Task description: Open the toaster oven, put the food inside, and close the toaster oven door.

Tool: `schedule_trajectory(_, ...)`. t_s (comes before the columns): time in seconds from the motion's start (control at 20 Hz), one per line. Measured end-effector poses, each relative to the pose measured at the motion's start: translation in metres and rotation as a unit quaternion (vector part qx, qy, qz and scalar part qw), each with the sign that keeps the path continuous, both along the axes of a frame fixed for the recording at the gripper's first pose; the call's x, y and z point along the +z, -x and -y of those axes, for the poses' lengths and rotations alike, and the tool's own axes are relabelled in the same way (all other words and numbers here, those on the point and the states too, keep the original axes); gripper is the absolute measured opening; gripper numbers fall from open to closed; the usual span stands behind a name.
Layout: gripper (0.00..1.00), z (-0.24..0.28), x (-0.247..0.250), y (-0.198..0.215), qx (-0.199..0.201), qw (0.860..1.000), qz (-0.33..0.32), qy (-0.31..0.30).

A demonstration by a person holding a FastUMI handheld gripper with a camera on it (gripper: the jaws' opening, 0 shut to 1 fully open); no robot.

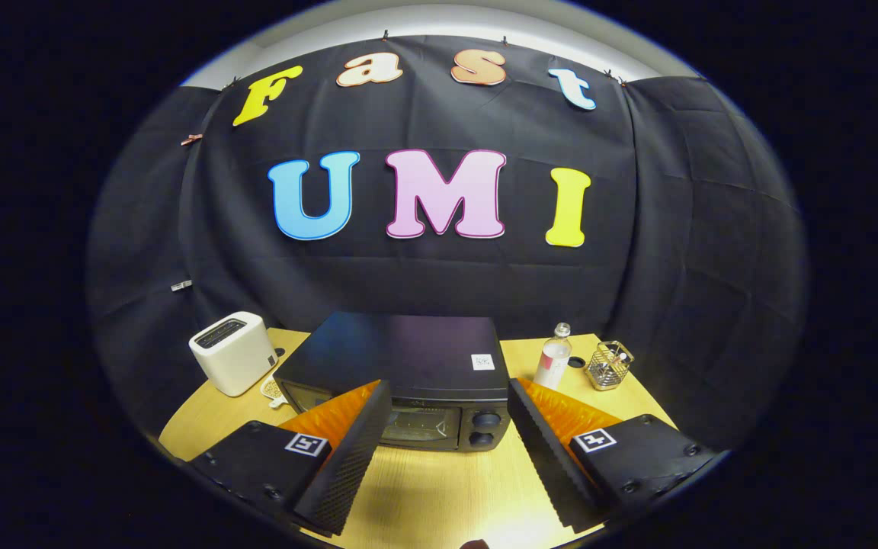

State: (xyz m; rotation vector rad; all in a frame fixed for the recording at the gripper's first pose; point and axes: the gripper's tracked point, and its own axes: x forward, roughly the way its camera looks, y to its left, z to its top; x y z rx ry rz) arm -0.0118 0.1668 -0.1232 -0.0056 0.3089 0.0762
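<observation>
Gripper view: gripper [448, 396] spread wide and empty above the tabletop [439, 488], black toaster oven [401, 366] just ahead of the fingers, door closed, small white sticker [482, 361] on its top too small to read. Toward the tabletop's left edge, white toaster [233, 352]; toward the right edge, clear bottle [554, 357] and wire holder [610, 364].

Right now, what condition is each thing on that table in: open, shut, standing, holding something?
toaster oven: door shut, nothing put in yet
gripper: fingers spread open, holding nothing, short of the oven
white toaster: upright, slots look empty
bottle: upright, capped
wire basket: upright, small items inside
</observation>
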Motion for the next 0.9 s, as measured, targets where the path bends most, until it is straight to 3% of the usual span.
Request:
schedule_trajectory(0.4, 1.00, 0.036, 0.034, 0.005, 0.010, 0.999, 0.040, 0.013)
schedule_trajectory(0.9, 1.00, 0.116, 0.058, -0.011, -0.011, 0.998, 0.057, 0.007)
